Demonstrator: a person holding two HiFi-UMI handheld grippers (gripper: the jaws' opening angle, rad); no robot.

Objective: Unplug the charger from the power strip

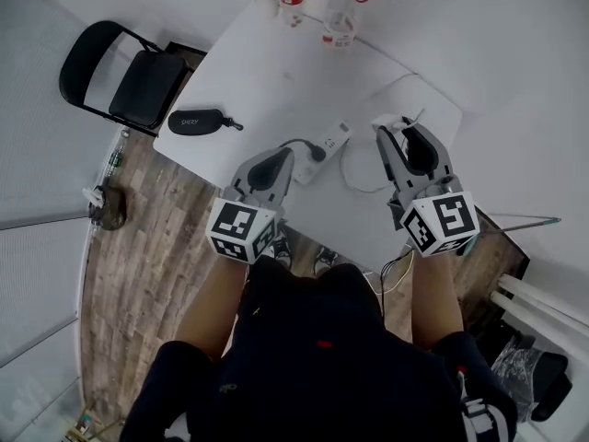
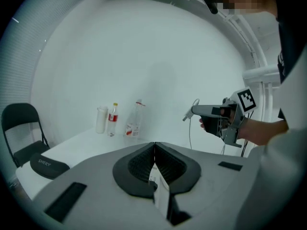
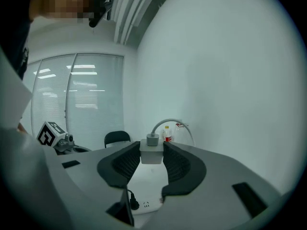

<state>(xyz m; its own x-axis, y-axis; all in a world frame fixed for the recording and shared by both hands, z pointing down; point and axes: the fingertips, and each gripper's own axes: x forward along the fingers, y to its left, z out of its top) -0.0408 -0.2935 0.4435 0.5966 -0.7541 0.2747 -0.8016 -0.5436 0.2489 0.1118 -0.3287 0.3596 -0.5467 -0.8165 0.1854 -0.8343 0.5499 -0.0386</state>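
Note:
My right gripper [image 1: 398, 134] is shut on a white charger cube [image 3: 152, 156], held up off the table to the right of the white power strip [image 1: 331, 143]. A grey connector [image 3: 152, 139] and a pale cable rise from the charger's far face. In the right gripper view the power strip [image 3: 146, 204] lies below the jaws with a black plug [image 3: 133, 203] still in it. My left gripper [image 1: 287, 160] is at the strip's near end, by the black plug [image 1: 317, 152]. Its pads [image 2: 144, 163] meet with nothing between them. A sliver of the strip [image 2: 162, 191] shows beneath them.
A black zip case [image 1: 195, 121] lies at the white table's [image 1: 258, 81] left edge. Two bottles [image 1: 340, 12] and a white cup stand at the far end. A black folding chair [image 1: 129, 76] is on the wooden floor to the left. The white charger cable [image 1: 363, 184] loops near the strip.

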